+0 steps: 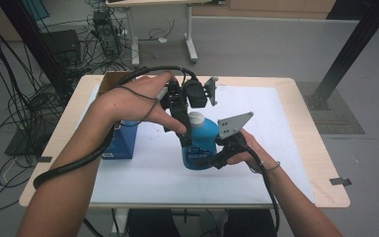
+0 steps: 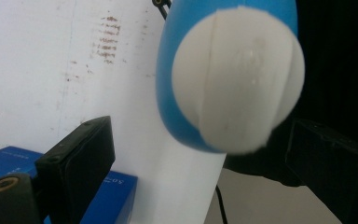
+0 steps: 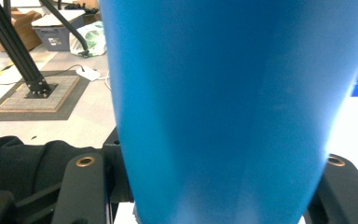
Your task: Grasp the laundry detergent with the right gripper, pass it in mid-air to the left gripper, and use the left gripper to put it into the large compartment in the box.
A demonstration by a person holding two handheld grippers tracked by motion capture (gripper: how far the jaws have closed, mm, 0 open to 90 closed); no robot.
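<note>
Between the right gripper (image 1: 216, 159)'s jaws sits the body of a blue bottle (image 1: 200, 143); in the right gripper view the jaws press against both flanks of the bottle (image 3: 223, 107), so I read them as clamped on it. Above the bottle, the left gripper (image 1: 183, 129) comes down over the white cap (image 1: 196, 117); in the left gripper view its jaws stand apart on either side of the cap (image 2: 237, 79) with a gap on each side, not touching it. The bottle stands upright near the middle of a white sheet (image 1: 286, 148) on the table (image 1: 321, 163). Left of the bottle, just beside it, is a blue box (image 1: 123, 140); behind the bottle, at the sheet's far left corner, a cardboard box (image 1: 109, 80). Risks, as judgement: if the left jaws close off-centre, the cap could be pushed sideways and tip the bottle in the right grip. If the cap is twisted and the right grip on the smooth wall is weak, the bottle may spin instead of opening. Squeezing the soft body hard once the cap loosens could spill liquid onto the sheet.
</note>
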